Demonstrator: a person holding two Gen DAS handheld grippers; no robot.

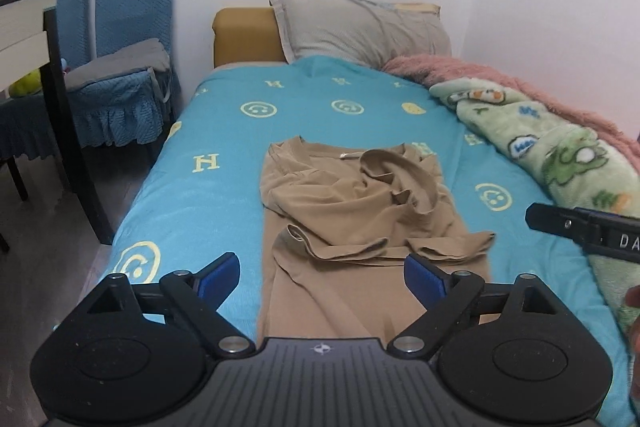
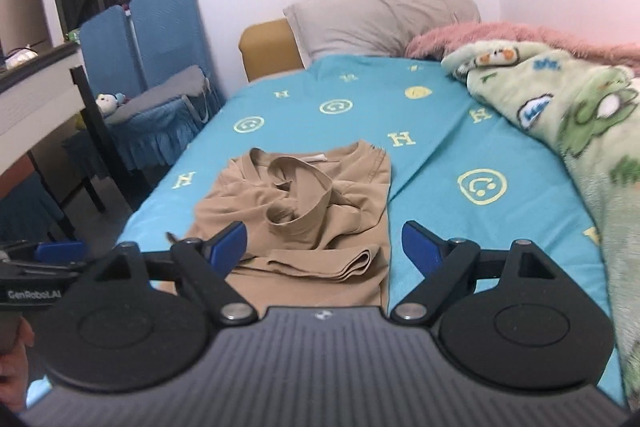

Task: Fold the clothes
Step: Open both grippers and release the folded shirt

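Hovering above the near end of a bed (image 1: 224, 115), two handheld grippers are pausing over a tan T-shirt (image 1: 352, 211) that is lying on the turquoise smiley-print sheet, its lower half stretching toward the onlooker and its sleeves and collar already bunching inward across the chest. The left gripper (image 1: 322, 277) is sitting with its blue pads spread wide and holding nothing, framing the shirt's folded-in sleeve edges, while the right gripper (image 2: 324, 247) is likewise standing open and empty over the garment's right side. A grey pillow (image 1: 360, 27) is resting at the head of the bed, a green cartoon blanket (image 1: 560, 155) and a pink fleece (image 1: 500, 75) are crowding the wall side, and blue-covered chairs (image 1: 120, 27) are waiting beside the bed to the left. Judging by the lie of the cloth, the fold is looking about half made, with the twisted collar still needing flattening before the hem is brought up. Doing that well is likely calling for each gripper to be pinching one bottom corner through both layers, lifting evenly, and carrying the hem toward the neckline without dragging the loose sleeves out of place; uneven lifting is risking a skewed, lumpy stack. Smoothing the rumpled chest area first is seeming the safer order.
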